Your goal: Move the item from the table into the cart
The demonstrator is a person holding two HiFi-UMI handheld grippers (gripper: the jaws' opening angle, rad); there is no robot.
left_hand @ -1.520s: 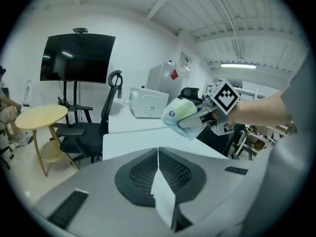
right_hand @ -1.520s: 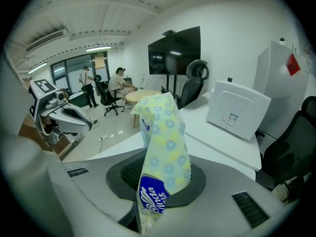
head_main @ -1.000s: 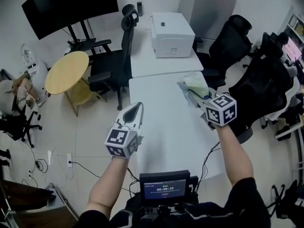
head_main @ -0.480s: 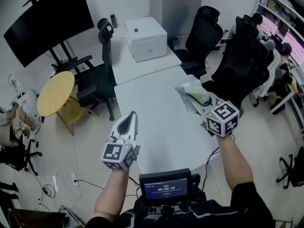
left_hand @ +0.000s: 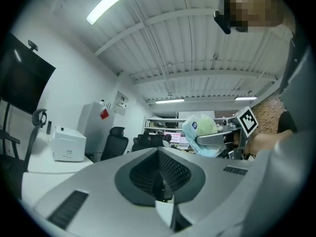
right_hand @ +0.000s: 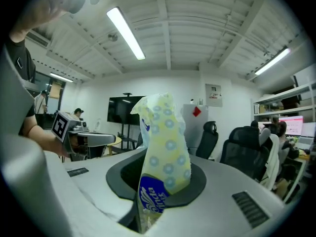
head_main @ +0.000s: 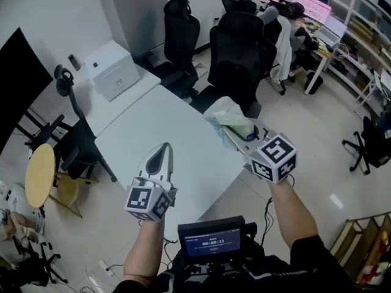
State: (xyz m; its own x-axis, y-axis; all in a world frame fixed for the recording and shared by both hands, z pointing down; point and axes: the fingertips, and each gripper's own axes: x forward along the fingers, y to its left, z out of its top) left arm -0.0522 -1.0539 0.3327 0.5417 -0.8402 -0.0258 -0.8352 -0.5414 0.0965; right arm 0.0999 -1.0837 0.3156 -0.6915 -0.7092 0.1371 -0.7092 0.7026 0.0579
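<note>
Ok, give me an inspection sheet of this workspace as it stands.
Surface: white table, bare where visible.
Job's things: dotted soft pack held up off the table; no cart made out.
Clutter: white box on the adjoining table.
Tools: right tool shut on that pack; left tool shut, empty.
Cables: one cable hangs at the table's near edge; floor cables at lower left.
Surroundings: black office chairs, round yellow table, people at desks beyond.
</note>
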